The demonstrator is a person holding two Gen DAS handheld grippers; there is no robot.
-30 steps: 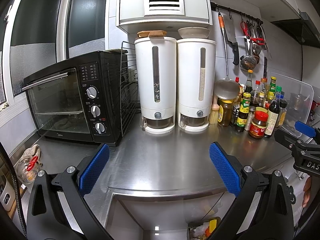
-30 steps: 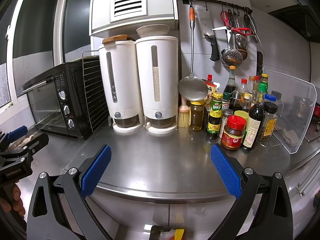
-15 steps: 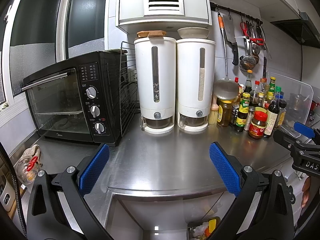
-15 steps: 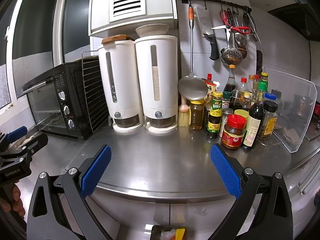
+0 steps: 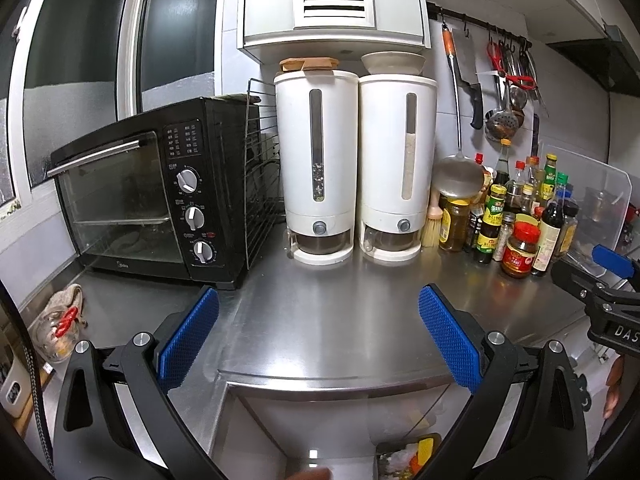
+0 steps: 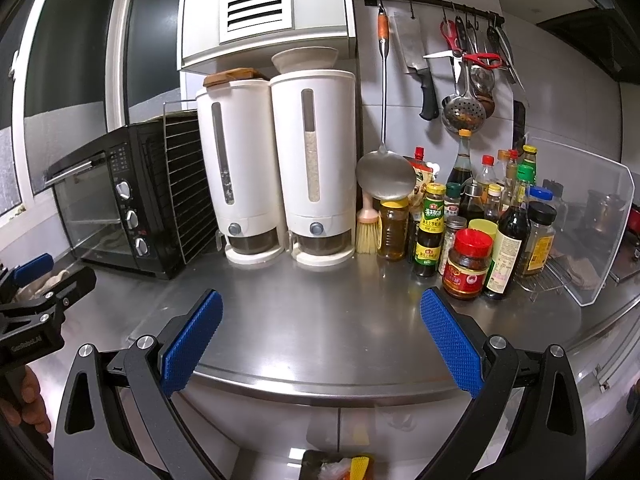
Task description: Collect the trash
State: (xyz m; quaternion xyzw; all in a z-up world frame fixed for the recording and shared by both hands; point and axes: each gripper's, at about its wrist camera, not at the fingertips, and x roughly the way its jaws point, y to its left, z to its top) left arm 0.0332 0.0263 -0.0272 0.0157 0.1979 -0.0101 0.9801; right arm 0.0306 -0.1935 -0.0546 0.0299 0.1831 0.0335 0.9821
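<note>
A dark bin (image 5: 404, 458) holding white and yellow trash stands on the floor below the steel counter (image 5: 328, 320); it also shows at the bottom of the right wrist view (image 6: 340, 468). My left gripper (image 5: 318, 340) is open and empty, held over the counter's front edge. My right gripper (image 6: 320, 338) is open and empty too, over the front edge further right. Each gripper shows at the side of the other's view. No loose trash shows on the counter between the pads.
A black toaster oven (image 5: 152, 196) stands at the left with a wire rack beside it. Two white dispensers (image 5: 352, 160) stand at the back. Sauce bottles and jars (image 6: 480, 232) crowd the right. A clear splash guard (image 6: 588, 224) stands far right. A bag with a cloth (image 5: 60, 320) lies at far left.
</note>
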